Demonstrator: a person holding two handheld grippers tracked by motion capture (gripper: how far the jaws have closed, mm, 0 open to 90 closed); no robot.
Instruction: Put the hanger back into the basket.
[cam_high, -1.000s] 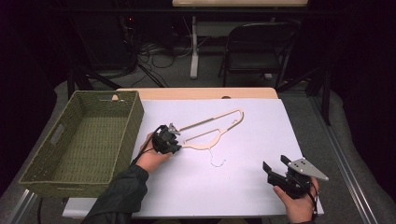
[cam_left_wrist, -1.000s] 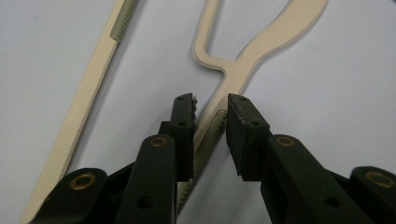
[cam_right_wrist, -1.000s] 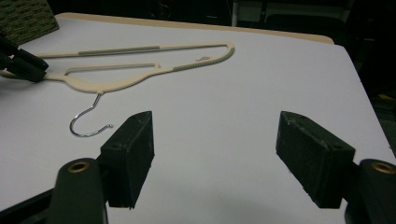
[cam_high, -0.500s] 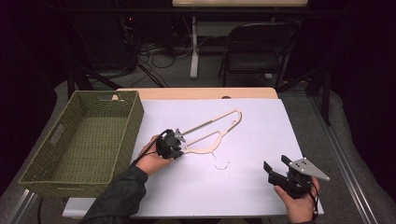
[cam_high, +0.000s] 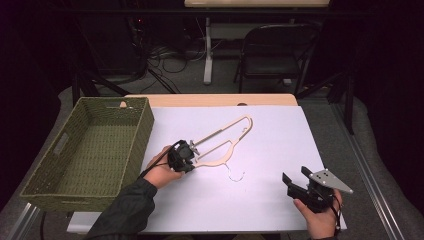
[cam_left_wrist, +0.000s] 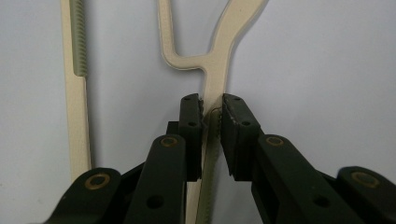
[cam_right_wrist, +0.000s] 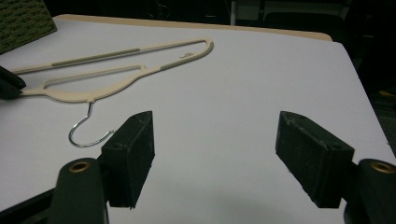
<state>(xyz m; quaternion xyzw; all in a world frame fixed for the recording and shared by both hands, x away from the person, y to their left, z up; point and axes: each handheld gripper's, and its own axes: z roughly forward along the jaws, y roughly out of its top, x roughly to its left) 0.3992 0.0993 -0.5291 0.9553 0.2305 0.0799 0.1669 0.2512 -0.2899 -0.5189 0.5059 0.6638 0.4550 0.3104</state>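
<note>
While the left gripper (cam_high: 181, 156) pinches 1 arm of the cream hanger (cam_high: 225, 142) between its fingers, probably to drag it toward the basket (cam_high: 145, 125) at the desk's (cam_high: 280, 150) left edge, the right gripper (cam_high: 306, 189) waits near the front-right corner, fingers spread.

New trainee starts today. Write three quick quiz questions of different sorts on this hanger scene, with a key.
1. True or false: the left gripper is shut on the hanger.
2. The woven basket lies toward which side of the table: A the person's left, B the person's right, C the middle?
3. Fill in: the right gripper has its jaws ____ and holds nothing.

Key: 1 true, its jaws pinch the hanger's arm; 2 A; 3 open.
</note>
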